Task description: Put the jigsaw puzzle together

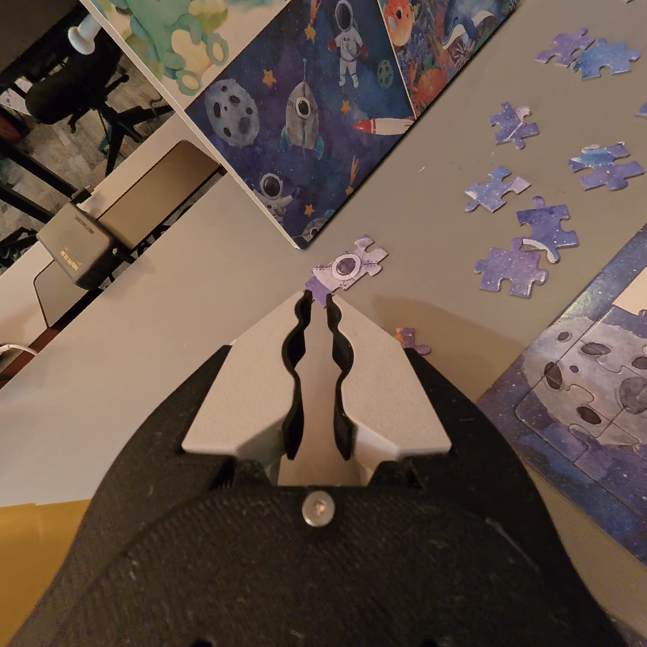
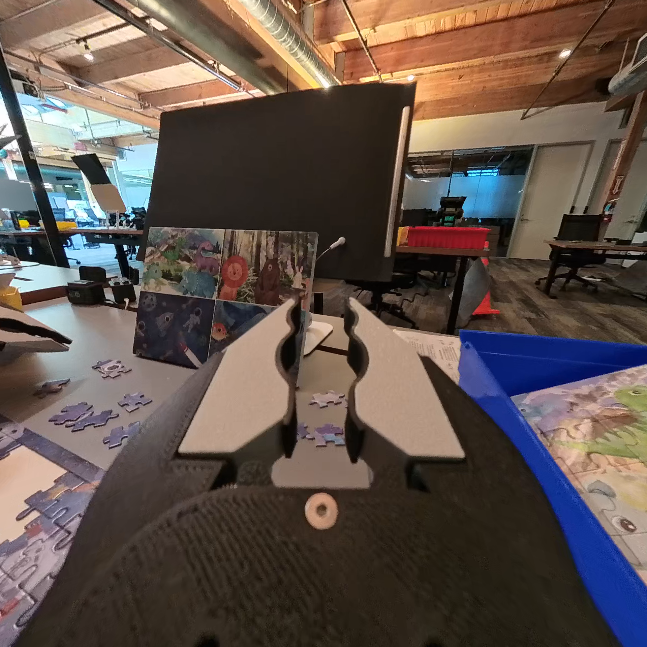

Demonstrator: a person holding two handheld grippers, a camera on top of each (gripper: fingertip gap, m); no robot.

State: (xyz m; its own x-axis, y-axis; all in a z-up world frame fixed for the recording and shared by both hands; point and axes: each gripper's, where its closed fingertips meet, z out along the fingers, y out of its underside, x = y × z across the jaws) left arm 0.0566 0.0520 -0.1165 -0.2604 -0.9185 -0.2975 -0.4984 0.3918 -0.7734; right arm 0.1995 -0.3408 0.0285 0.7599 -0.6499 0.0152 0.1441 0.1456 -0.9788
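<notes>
My left claw (image 1: 318, 297) pinches the purple end of a joined rocket puzzle piece (image 1: 350, 268) lying on the grey surface (image 1: 175, 350) below the picture board (image 1: 297, 122). My right claw (image 2: 322, 308) hangs open in the air, holding nothing, above loose pieces (image 2: 327, 399).

Loose pcs (image 1: 514, 269) on table (image 1: 140, 350), right of picture board (image 1: 304, 140).

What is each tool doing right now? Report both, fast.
Left tool: closed on the edge of a purple rocket puzzle piece.
Right tool: open, holding nothing, raised above the table.
</notes>
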